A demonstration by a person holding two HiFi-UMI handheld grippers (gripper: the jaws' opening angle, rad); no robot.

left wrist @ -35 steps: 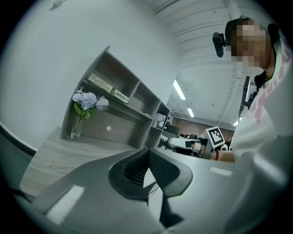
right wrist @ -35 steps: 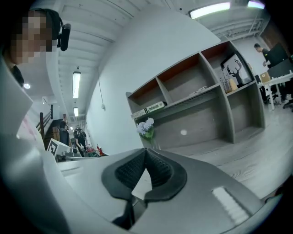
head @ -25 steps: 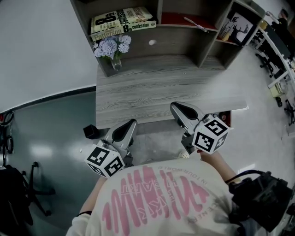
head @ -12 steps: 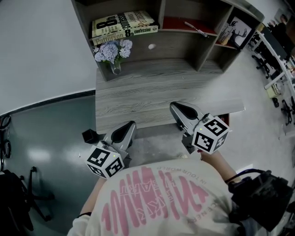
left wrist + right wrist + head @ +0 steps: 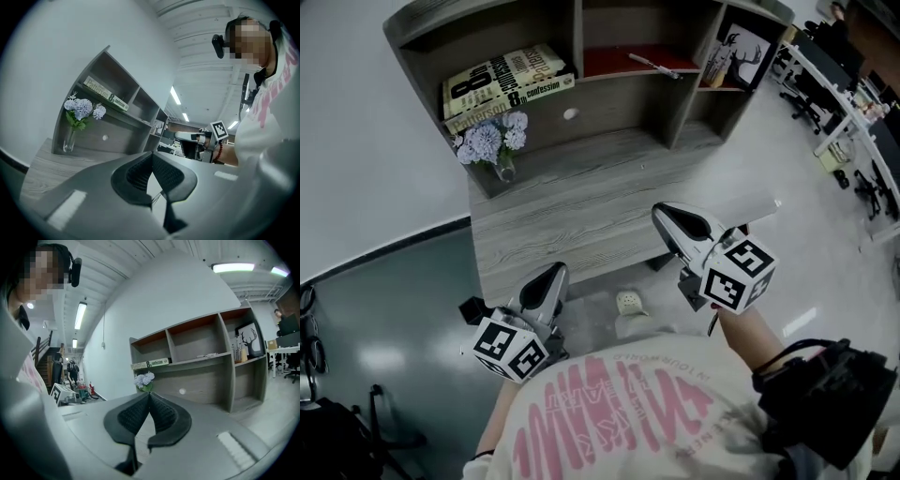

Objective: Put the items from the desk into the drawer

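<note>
Grey wood grain all across the desk, seen steeply from above. Front edge partly covered by both grippers. Cannot make out the drawer under it.

At the desk's back left, hard against the shelf unit: glass vase of pale blue flowers, upright. Just above, in the left compartment: thick book lying flat, spine outward, title only partly readable. In the middle compartment, on a red floor: thin pen-like thing, too small to name for sure. In the right compartment: framed deer picture, standing, lower edge hidden by the shelf wall. On the back panel above the desk top: small white knob.

Left gripper closed, pads meeting tip to tip, nothing between; held just off the desk's front edge, toward its left end. Right gripper likewise pressed together and empty; over the desk's front edge, toward the right end.

Below the desk's front edge, on the floor: pale shoe, half hidden by the white, pink-printed shirt. Far right of the desk: office chairs, small and cut off by the picture's edge.
</note>
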